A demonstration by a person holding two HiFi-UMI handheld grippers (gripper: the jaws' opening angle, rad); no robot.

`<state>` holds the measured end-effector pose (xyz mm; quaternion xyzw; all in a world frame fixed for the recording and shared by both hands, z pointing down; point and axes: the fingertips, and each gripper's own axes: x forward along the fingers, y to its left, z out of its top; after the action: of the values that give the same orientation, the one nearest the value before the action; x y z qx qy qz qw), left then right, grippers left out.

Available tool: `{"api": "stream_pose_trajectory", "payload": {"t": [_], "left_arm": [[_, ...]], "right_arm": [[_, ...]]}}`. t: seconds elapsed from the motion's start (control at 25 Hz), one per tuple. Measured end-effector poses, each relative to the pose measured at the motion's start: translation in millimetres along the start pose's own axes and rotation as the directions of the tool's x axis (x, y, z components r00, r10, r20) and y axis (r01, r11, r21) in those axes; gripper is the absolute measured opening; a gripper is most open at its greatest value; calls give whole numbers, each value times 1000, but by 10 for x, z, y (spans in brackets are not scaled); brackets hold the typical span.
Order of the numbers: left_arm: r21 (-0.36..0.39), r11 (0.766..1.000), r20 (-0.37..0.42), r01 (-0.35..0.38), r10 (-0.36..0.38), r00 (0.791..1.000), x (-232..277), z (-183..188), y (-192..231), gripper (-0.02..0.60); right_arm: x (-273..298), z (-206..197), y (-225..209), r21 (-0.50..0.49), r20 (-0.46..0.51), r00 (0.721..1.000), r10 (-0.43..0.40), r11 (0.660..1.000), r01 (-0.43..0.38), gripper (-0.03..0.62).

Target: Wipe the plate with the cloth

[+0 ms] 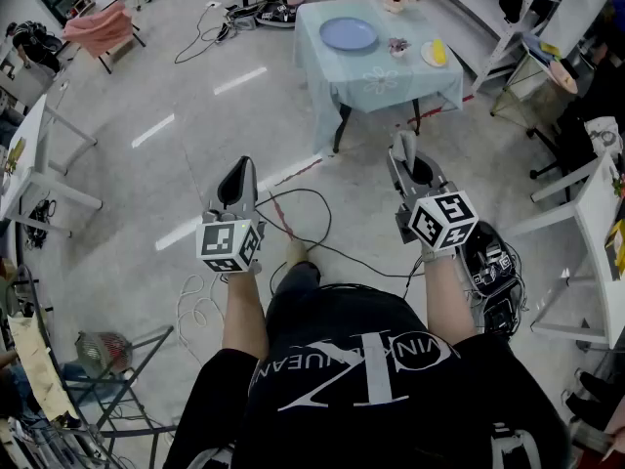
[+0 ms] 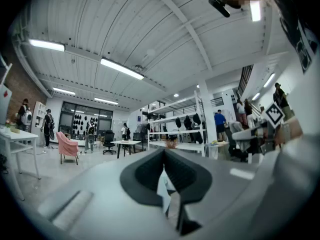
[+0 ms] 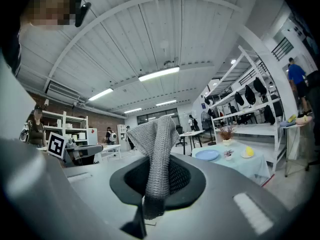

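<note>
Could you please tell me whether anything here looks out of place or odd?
Loose cables sprawl in loops over the floor between the person and the table, which looks like a trip hazard on the way to the blue plate. Otherwise nothing stands out; the grey cloth sits pinched in the right gripper.

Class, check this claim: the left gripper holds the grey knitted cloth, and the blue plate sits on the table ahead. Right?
Wrong gripper: the right gripper holds the grey knitted cloth, as the right gripper view shows. The blue plate does sit on the table ahead.
</note>
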<state>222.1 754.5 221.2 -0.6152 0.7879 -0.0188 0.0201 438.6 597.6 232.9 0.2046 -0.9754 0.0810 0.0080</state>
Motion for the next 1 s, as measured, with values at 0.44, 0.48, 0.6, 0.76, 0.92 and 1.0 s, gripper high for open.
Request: {"api": "stream_pose_trajectory", "payload": {"t": [0.44,0.48,0.6,0.76,0.92,1.0], "left_arm": [[-26,1000,-19,0,0,1000,220,-109,161,0],[-27,1000,-19,4,-5,1000,255,-103,168,0],[-32,999,-22,19,-19,1000,333,-96,195,0],[-42,999,-45,31,-33,998,470,-228,289,0],[-67,996,-61,57,-62,996,1012,-439,472,0],[-82,993,-69,83,-89,994,1409,-535,602,0]], "right_arm": [[220,-85,-61,26,-10,1000,2,1000,-2,38],[239,-80,-77,30,-10,1000,0,1000,0,38],[303,-56,-117,44,-6,1000,-6,999,7,38],[488,-91,-138,101,-5,1000,12,995,-11,38],[936,-203,-352,155,-25,999,19,988,-15,43],[1277,-258,-519,163,-52,999,10,987,-1,44]]}}
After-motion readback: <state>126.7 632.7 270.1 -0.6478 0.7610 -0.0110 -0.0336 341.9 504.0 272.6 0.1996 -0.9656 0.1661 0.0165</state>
